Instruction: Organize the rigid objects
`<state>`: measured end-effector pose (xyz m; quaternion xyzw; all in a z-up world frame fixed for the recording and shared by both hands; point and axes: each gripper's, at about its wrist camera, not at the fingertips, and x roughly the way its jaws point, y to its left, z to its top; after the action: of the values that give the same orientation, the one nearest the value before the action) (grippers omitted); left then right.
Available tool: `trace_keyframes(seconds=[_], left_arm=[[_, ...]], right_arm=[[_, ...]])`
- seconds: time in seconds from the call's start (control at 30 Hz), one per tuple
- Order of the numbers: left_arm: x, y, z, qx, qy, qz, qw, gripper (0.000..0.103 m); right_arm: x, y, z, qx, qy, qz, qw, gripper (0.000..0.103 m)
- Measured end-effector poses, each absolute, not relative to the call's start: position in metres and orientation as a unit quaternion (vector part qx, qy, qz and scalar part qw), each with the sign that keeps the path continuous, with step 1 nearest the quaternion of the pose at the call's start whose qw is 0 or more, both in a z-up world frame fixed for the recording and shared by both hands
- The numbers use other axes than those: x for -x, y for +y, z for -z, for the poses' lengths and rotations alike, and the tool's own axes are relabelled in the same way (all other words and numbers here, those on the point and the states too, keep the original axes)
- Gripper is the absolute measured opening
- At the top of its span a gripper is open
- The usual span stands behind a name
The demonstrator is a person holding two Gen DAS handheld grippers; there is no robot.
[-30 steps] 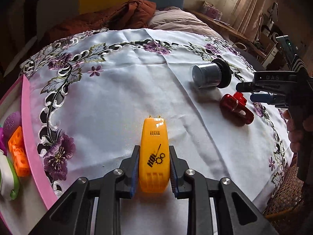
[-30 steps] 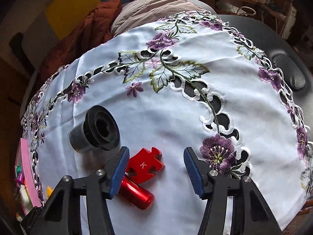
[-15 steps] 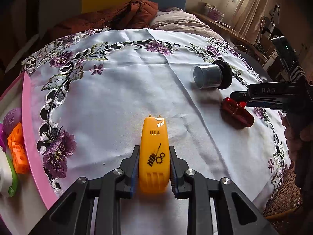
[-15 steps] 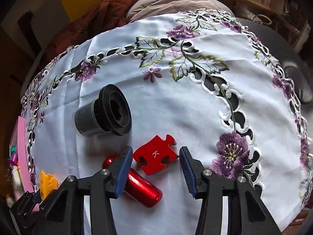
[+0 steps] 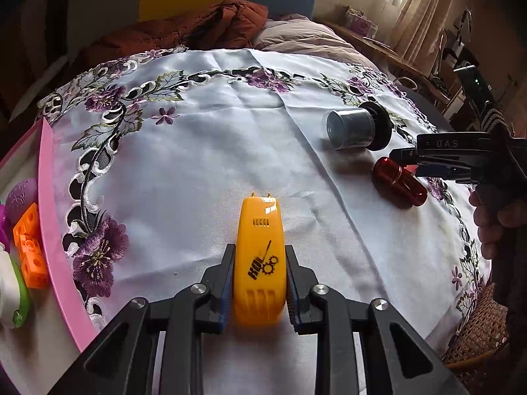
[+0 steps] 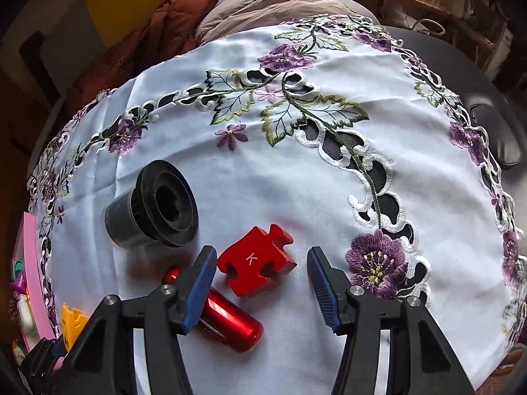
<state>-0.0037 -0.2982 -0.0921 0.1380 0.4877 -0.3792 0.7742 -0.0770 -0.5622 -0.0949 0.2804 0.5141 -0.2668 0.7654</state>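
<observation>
- The right gripper (image 6: 260, 289) has narrowed around the red puzzle piece (image 6: 256, 261) and is now opening again — a second ago it stood wider, with the piece further toward its left finger. The piece now lies flat on the white embroidered tablecloth (image 6: 296, 181), between the blue pads but touching neither; I judge the grasp has not taken and needs another try.
- The piece sits just ahead of the fingertips, nearer the left pad than the right, its "K" face up.
- The red cylinder (image 6: 227, 321) lies under and just behind the left finger, touching or nearly touching the piece; it could be nudged when the jaws close.
- The black flanged cap (image 6: 154, 207) lies on its side, far-left of the piece, apart from it.
- The left gripper (image 5: 259, 283) has not changed: narrow, clamped on the yellow toy part (image 5: 259, 263), which rests on the cloth.
- The pink tray (image 5: 52, 230) at the left edge already holds an orange block (image 5: 29, 247) — likely the destination.
</observation>
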Motion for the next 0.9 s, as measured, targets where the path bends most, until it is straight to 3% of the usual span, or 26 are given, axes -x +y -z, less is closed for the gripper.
trace_keyframes(seconds=[0.13, 0.17, 0.3, 0.4, 0.5, 0.57, 0.7, 0.9], left_arm=[[0.005, -0.299, 0.092, -0.140, 0.485, 0.379, 0.775, 0.026], [0.004, -0.298, 0.092, -0.139, 0.485, 0.380, 0.775, 0.026], [0.004, -0.298, 0.092, -0.140, 0.484, 0.380, 0.775, 0.026], [0.004, -0.298, 0.092, -0.138, 0.484, 0.380, 0.776, 0.026], [0.004, -0.297, 0.091, -0.137, 0.483, 0.381, 0.776, 0.026], [0.005, -0.296, 0.090, -0.135, 0.483, 0.378, 0.778, 0.026], [0.007, -0.291, 0.084, -0.137, 0.472, 0.373, 0.787, 0.026], [0.011, -0.281, 0.071, -0.137, 0.456, 0.372, 0.797, 0.026]], right_arm=[[0.074, -0.561, 0.095, -0.266, 0.516, 0.267, 0.769, 0.057], [0.072, -0.559, 0.093, -0.259, 0.514, 0.264, 0.774, 0.048], [0.068, -0.552, 0.091, -0.224, 0.518, 0.268, 0.781, 0.048], [0.071, -0.561, 0.096, -0.260, 0.515, 0.257, 0.775, 0.048], [0.070, -0.561, 0.100, -0.242, 0.528, 0.273, 0.767, 0.032], [0.070, -0.560, 0.099, -0.239, 0.527, 0.276, 0.767, 0.031], [0.073, -0.563, 0.099, -0.243, 0.522, 0.287, 0.765, 0.020], [0.074, -0.564, 0.097, -0.247, 0.519, 0.286, 0.767, 0.024]])
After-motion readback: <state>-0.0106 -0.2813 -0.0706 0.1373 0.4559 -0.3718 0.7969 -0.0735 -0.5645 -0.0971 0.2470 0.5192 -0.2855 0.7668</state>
